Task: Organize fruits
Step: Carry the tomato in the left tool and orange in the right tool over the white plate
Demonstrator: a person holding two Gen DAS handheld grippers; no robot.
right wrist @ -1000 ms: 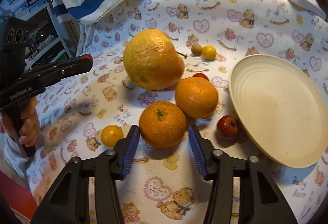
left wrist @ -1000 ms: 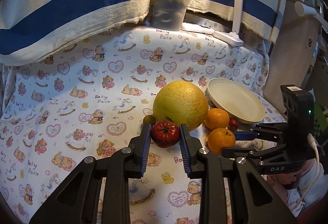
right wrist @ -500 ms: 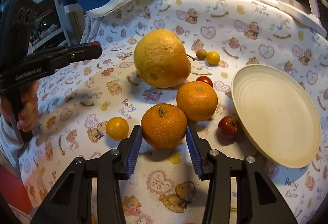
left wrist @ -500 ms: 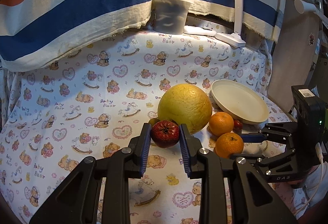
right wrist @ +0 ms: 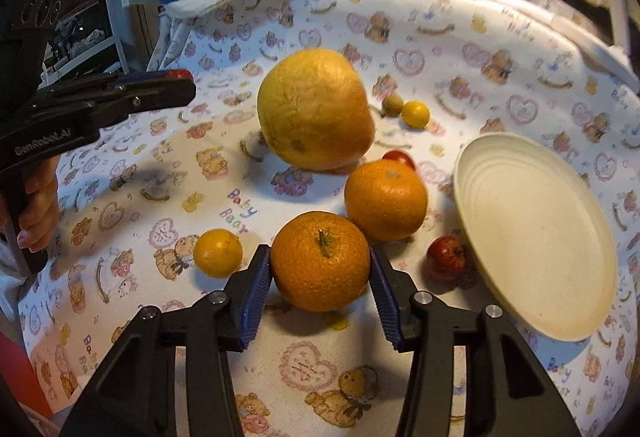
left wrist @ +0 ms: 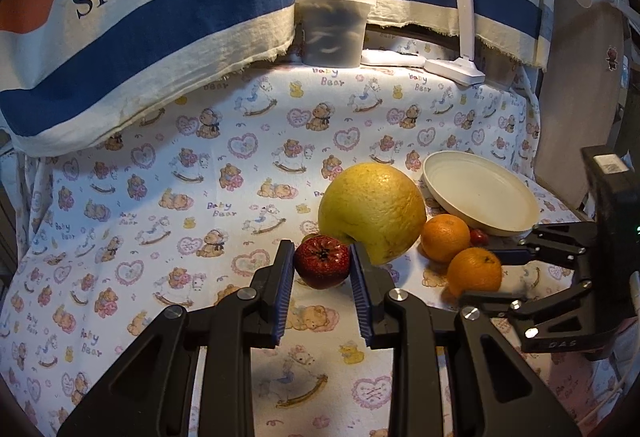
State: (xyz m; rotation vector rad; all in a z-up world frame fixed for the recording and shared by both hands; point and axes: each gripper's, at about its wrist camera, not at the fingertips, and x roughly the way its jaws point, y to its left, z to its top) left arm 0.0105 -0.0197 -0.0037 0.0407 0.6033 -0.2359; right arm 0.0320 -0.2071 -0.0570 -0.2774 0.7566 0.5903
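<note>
We hold a dark red, dimpled fruit (left wrist: 322, 262) pinched in our left gripper (left wrist: 322, 269), above the bear-print cloth (left wrist: 168, 197); beside it sits the big yellow pomelo (left wrist: 374, 211); our right gripper (right wrist: 320, 281) clamps a stemmed orange (right wrist: 320, 261) near the cream plate (right wrist: 536, 237).

Pomelo (right wrist: 316, 109) at the middle of the tablecloth (right wrist: 500, 49), two oranges (right wrist: 386, 199) just in front of it, plate (right wrist: 536, 237) to their right, small fruit (right wrist: 446, 257) beside the plate's rim, tub (left wrist: 334, 25) at the back.
</note>
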